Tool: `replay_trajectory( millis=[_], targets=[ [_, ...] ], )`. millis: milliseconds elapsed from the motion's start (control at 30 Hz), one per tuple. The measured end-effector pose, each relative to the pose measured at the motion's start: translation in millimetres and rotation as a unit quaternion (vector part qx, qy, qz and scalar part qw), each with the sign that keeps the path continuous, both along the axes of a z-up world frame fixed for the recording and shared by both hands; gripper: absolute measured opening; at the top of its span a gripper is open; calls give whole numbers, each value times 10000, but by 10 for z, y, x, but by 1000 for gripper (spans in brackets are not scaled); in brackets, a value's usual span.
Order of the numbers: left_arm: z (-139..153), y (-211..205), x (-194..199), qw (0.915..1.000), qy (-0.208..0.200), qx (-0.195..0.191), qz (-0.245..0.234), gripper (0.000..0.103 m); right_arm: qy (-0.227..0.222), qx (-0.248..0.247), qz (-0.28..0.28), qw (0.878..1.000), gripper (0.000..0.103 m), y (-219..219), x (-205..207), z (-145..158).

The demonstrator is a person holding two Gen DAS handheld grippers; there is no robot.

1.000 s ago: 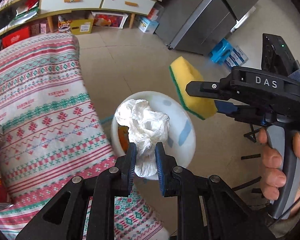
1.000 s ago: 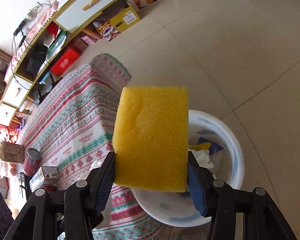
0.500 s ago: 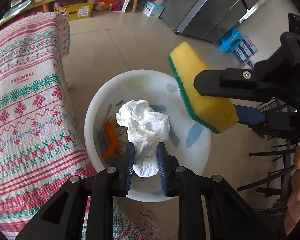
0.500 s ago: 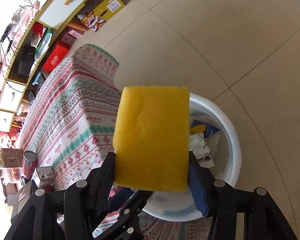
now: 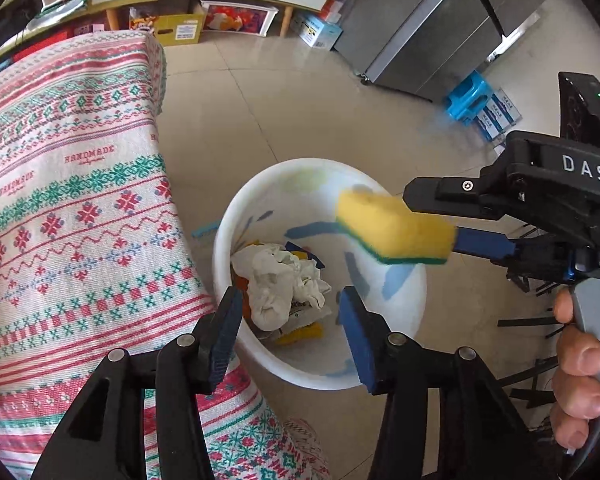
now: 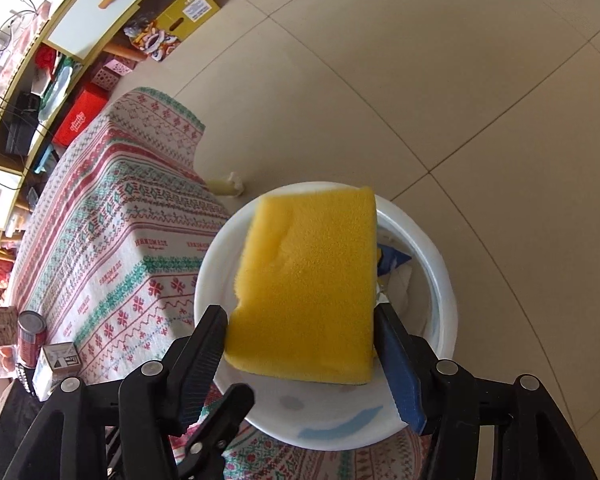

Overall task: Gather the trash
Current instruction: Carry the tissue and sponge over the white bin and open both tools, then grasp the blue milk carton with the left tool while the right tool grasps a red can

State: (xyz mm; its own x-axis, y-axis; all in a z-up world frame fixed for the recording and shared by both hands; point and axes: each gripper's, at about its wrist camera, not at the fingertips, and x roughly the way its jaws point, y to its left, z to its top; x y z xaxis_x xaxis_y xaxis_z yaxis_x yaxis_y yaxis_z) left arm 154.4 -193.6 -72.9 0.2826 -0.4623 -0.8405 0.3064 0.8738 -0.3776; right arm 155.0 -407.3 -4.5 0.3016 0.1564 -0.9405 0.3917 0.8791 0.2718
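— Black left hand-held gripper (image 5: 290, 312): jaws have just been opening, nothing between them; the crumpled white tissue (image 5: 280, 280) lies below, inside the round white plastic bin (image 5: 404, 308).

— And the yellow rectangular sponge (image 6: 306, 288)?

— Directly over the bin, long axis running away from the right hand-held gripper (image 6: 300, 340), whose jaws have just been opening, pads barely touching it beside the patterned tabletop (image 5: 72, 208).

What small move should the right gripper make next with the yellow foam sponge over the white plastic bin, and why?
Probably open the right gripper a little wider. Its jaws have just been opening, yet the yellow foam sponge sits loosely between them, directly above the white plastic bin, so it should drop in.
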Motion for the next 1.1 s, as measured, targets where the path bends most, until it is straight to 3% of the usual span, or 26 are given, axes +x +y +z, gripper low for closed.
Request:
replay_trajectory(
  millis=[100, 500, 700, 867, 1000, 1100],
  targets=[
    [50, 112, -23, 9999, -16, -83, 88, 53, -56, -80, -53, 9999, 72, -8, -3, 38],
    [416, 656, -259, 9995, -293, 62, 108, 53, -480, -112, -15, 9988, 72, 175, 83, 182],
    [678, 1291, -263, 9972, -533, 363, 369, 53, -820, -175, 183, 9963, 72, 386, 133, 275],
    [871, 2109, -204, 9909, -682, 639, 968, 55, -824, -182, 287, 9960, 72, 547, 202, 234],
    [937, 2743, -148, 9848, -746, 780, 1358, 65, -861, -269, 462, 9948, 72, 717, 262, 227],
    [917, 3032, -134, 9810, -809, 984, 1466, 66, -891, -227, 674, 9935, 72, 885, 299, 205]
  ],
)
